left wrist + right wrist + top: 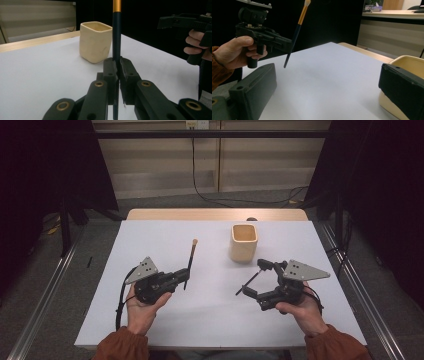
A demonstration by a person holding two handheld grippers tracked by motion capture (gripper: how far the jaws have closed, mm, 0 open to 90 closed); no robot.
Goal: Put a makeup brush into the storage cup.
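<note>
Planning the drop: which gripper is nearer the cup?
Right. The right gripper, open, sits just below the cup in the high view. The left gripper, shut on the brush, is farther off to the cup's left.

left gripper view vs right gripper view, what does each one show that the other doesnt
Left gripper view: the left tongs closed on the dark handle of the brush, and the whole cream cup standing upright.

Right gripper view: the brush's pale bristle tip and free lower end, its handle tilted above the table, and the right tongs wide open with nothing between them.

Both: the brush, the cup, the white table, and the other hand's gripper.
</note>
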